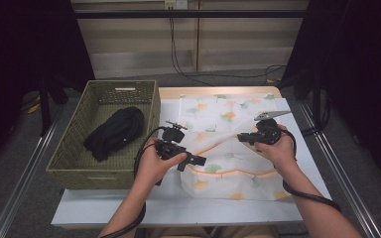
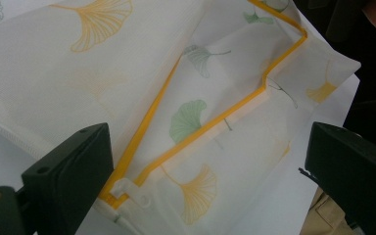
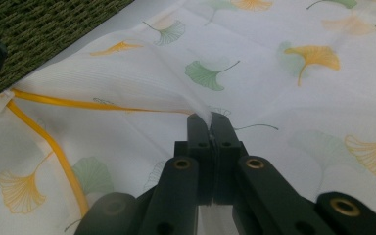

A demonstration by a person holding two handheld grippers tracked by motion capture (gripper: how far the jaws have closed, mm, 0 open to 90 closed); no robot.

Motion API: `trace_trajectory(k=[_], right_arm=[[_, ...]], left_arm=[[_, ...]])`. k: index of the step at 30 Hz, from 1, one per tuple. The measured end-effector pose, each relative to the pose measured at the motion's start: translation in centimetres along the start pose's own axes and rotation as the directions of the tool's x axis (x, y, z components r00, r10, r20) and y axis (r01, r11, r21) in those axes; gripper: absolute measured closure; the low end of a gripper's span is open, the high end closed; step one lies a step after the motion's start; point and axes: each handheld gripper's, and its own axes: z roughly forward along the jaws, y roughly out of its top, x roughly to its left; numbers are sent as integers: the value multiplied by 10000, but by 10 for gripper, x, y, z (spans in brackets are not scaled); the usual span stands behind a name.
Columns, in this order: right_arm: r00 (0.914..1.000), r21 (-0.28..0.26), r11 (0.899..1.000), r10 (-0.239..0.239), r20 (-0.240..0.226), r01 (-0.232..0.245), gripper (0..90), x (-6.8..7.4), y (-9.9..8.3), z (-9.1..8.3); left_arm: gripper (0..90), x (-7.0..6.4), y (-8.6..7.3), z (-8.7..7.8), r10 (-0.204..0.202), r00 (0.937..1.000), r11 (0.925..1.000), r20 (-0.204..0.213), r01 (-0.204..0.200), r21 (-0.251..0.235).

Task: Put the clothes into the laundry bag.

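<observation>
I count one surface [image 1: 178,208], one basket [image 1: 74,144], one bag [image 1: 218,116], two tongs. The basket at nine o'clock holds one black bundle [image 1: 115,131]. The bag lies mid-surface: white mesh, ginkgo leaves, yellow zip [image 2: 152,112] gaping. My right tongs [image 3: 210,117] pinch its upper layer tight; my left tongs [image 2: 205,147] hang wide apart, gripping nothing, over the zip's end.

white leaf-print mesh bag [image 1: 228,148], unzipped, on table
</observation>
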Motion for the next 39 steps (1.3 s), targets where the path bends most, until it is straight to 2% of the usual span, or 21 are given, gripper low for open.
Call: trace_trajectory(k=[16, 19, 20, 23, 25, 27, 39], right_arm=[[9999, -132, 9999, 28, 155, -26, 900, -5, 12, -6], [9998, -140, 9999, 40, 188, -37, 900, -6, 15, -6], [9998, -140, 9999, 40, 188, -37, 900, -6, 15, -6], [9999, -202, 9998, -16, 160, 19, 900, -6, 17, -6], [9999, -213, 9998, 1, 161, 2, 900, -6, 18, -6], [9999, -235, 9997, -4, 150, 8, 900, -6, 20, -7], [9997, -361, 9993, -23, 258, 32, 900, -6, 29, -11]], left_arm=[[35, 0, 0, -1, 85, 10000, 10000, 23, -85, 16], [35, 0, 0, -1, 29, 10000, 10000, 16, -29, 7], [35, -1, 0, 0, -119, 9999, 9999, 31, 119, -102], [36, 2, 0, -2, 156, 9999, 9998, 52, -156, 101], [36, 2, 0, -2, 101, 9999, 9999, 40, -101, 70], [36, 3, 0, -3, 279, 9996, 9995, 33, -279, 114], [36, 3, 0, -3, 312, 9995, 9994, -15, -312, 137]])
